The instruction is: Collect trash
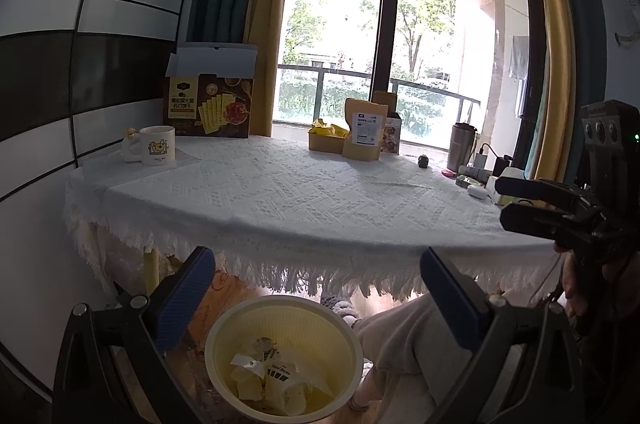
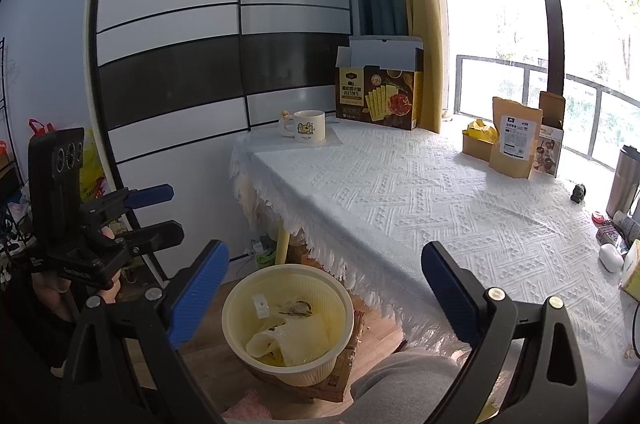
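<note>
Hiding bin [image 1: 224, 336] bottom: crumpled trash [image 1: 272, 380]; both grippers empty.

The left gripper [image 1: 316, 288] and the right gripper [image 2: 326, 280] are both wide open and empty, held up above the yellow bin [image 2: 288, 320].

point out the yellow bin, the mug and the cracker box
yellow bin [image 2: 343, 308]: right wrist view, right rim.
mug [image 2: 308, 130]: right wrist view, printed front.
cracker box [image 1: 208, 106]: left wrist view, front panel.
</note>
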### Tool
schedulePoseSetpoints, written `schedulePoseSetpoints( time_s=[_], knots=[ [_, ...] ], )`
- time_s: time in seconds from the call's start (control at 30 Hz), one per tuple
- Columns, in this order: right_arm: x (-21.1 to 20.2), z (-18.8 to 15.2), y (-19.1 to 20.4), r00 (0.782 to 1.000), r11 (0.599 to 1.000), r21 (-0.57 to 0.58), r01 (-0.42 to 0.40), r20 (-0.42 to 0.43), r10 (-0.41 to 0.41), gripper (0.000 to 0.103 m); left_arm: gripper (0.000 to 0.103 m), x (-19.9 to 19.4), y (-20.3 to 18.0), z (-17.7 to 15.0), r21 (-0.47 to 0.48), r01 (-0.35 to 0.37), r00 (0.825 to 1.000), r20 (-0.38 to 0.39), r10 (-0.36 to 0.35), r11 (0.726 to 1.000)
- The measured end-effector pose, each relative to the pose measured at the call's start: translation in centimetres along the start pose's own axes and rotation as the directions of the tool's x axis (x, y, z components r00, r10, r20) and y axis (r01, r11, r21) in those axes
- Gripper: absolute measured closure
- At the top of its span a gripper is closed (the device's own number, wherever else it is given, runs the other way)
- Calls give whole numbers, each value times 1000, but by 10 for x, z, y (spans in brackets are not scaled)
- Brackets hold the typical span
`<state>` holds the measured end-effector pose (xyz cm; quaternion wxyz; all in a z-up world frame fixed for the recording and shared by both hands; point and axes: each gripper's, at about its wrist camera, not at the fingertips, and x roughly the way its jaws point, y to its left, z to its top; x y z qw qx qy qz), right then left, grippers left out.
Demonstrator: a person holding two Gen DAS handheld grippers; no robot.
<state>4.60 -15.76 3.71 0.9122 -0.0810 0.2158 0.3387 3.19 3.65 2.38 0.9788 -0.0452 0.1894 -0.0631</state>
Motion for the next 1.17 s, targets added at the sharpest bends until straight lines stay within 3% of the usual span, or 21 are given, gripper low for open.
schedulePoseSetpoints(
  time_s=[1.17],
  knots=[
    [-3, -3, -2, 1000, 1000, 2, -2, 6, 2, 7, 1, -4, -5, -1, 3, -6, 1000, 4, 6, 1000]
  ],
)
